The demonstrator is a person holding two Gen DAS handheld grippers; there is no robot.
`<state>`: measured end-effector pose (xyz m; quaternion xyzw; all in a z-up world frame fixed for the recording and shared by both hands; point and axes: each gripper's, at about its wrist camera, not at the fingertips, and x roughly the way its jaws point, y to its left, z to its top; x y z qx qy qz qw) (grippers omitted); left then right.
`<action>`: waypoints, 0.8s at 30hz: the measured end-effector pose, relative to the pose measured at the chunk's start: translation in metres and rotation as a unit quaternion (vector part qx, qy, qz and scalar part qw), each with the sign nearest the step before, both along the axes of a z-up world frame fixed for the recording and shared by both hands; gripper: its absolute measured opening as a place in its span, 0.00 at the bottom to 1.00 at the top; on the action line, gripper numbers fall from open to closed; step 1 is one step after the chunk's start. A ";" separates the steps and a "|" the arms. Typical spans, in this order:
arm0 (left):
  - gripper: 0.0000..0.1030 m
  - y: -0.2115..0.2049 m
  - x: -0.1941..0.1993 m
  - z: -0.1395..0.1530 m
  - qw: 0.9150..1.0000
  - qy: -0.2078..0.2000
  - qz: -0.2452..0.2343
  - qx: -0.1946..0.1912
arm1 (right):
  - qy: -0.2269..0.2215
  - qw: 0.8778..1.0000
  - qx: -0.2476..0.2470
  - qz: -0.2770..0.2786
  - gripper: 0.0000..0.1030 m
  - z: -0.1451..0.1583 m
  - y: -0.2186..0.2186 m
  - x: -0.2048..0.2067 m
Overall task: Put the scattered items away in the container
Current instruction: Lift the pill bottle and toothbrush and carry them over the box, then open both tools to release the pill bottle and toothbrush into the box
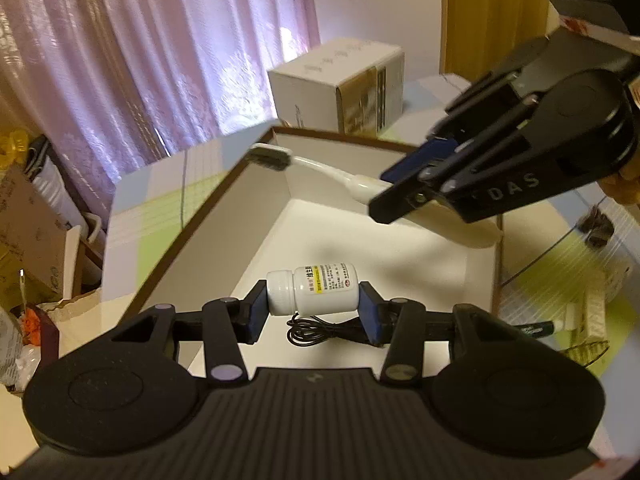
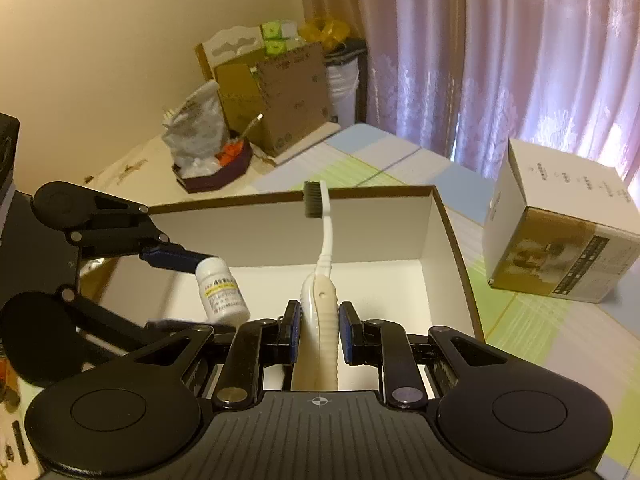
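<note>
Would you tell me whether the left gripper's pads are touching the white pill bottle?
Touching. In the left wrist view the left gripper has a blue pad pressed against each end of the white pill bottle, which hangs above the box floor.

Pink curtains (image 2: 500,60) glow with daylight, cream wall (image 2: 120,40) beside them, cardboard boxes (image 2: 280,92) piled in the corner, checked cloth (image 2: 540,340) on the worktop.
</note>
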<state>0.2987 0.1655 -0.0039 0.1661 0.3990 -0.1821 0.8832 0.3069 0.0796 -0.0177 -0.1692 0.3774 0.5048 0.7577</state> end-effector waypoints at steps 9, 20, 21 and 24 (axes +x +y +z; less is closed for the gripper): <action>0.41 -0.004 0.024 -0.047 0.997 0.065 -0.032 0.021 | 0.027 0.998 -0.061 0.000 0.17 -0.046 0.019 0.020; 0.41 -0.007 0.030 -0.084 0.989 0.133 -0.059 0.038 | 0.044 0.992 -0.119 0.013 0.17 -0.069 0.020 0.028; 0.41 -0.007 0.031 -0.086 0.988 0.137 -0.060 0.041 | 0.045 0.992 -0.121 0.014 0.17 -0.070 0.021 0.029; 0.42 -0.008 0.031 -0.090 0.987 0.139 -0.065 0.047 | 0.048 0.991 -0.127 0.015 0.17 -0.070 0.025 0.030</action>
